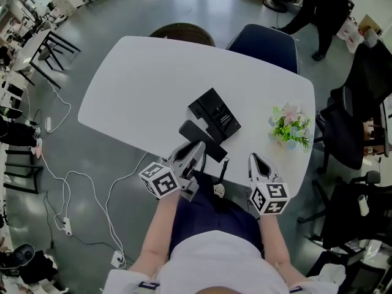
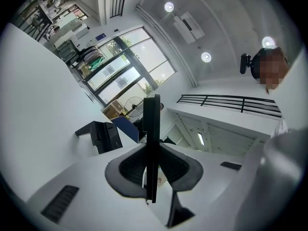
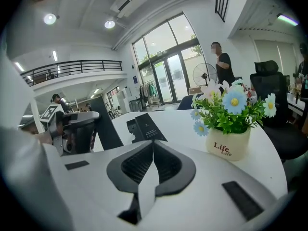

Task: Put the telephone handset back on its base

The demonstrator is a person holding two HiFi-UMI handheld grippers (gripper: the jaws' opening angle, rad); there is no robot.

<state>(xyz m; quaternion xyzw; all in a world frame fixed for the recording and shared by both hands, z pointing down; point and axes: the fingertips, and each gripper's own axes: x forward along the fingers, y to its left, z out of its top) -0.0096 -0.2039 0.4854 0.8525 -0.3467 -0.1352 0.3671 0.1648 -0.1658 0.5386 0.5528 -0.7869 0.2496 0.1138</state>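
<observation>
1. Looking down on a white table [image 1: 135,84] with the black telephone base [image 1: 214,115] sitting angled near the middle.
2. Got the left gripper [image 1: 195,147] pinching the black handset [image 1: 201,136], so not back on the cradle yet. Held just off the near-left side of the telephone base, close to the table's near edge. Can't call from above whether the two touch.
3. Same story in the left gripper view: left gripper [image 2: 151,146] pads squeezed on the handset [image 2: 152,119], seen edge-on as a thin dark slab poking up past the jaw tips, with the telephone base [image 2: 102,134] off to the left on the tabletop.
4. Also spotting a dark cord [image 1: 224,169] dropping past the table edge between the two grippers.
5. Right gripper [image 1: 254,159] parked at the near edge, right of the handset, jaws pressed together on nothing. Tips meeting in the right gripper view too [image 3: 153,146], telephone base [image 3: 144,126] just beyond them.
6. Flower pot [image 1: 289,128] over on the right side of the table, well apart from the telephone base; reads "Life" up close [image 3: 228,143].
7. Blue chair [image 1: 264,41] tucked in at the far side, person [image 1: 321,11] in dark clothes on the floor beyond, white cables [image 1: 67,182] trailing on the floor at left.
</observation>
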